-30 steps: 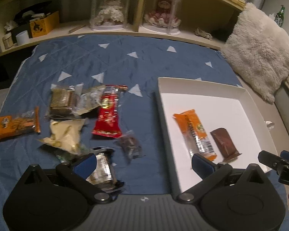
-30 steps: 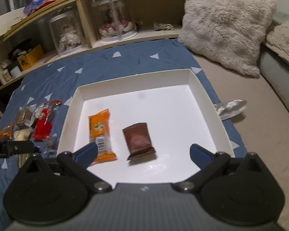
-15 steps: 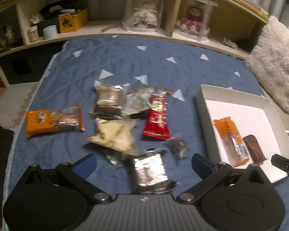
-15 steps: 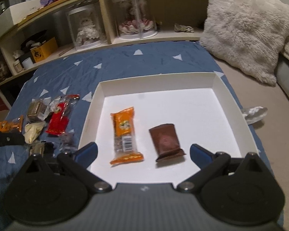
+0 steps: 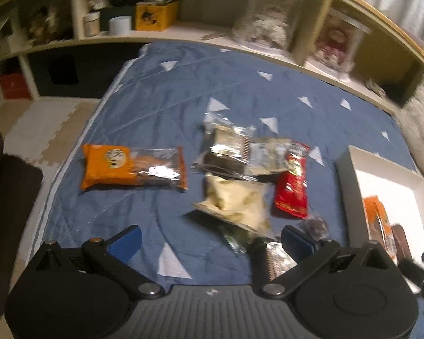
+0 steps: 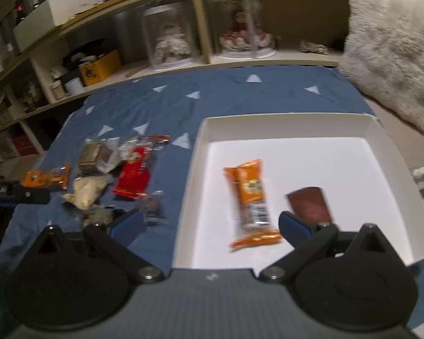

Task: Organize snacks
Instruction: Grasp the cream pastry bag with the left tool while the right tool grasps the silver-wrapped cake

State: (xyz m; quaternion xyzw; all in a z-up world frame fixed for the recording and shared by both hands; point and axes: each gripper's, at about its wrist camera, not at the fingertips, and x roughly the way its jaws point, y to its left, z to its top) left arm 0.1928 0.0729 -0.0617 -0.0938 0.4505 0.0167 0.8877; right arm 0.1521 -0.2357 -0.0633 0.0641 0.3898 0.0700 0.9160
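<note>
While two bars (image 6: 250,197) lie in my tray (image 6: 282,121), the other snacks (image 5: 234,203) wait on the quilt (image 5: 161,107); both my left gripper (image 5: 210,238) and right gripper (image 6: 209,221) gape wide, holding nothing.

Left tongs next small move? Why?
Probably ease the open, empty left tongs forward and left toward the orange packet. It lies alone on the blue quilt, apart from the overlapping pile, while the white tray holds only two snacks.

Dim warm indoor light, motion blur, fisheye-warped edges.
</note>
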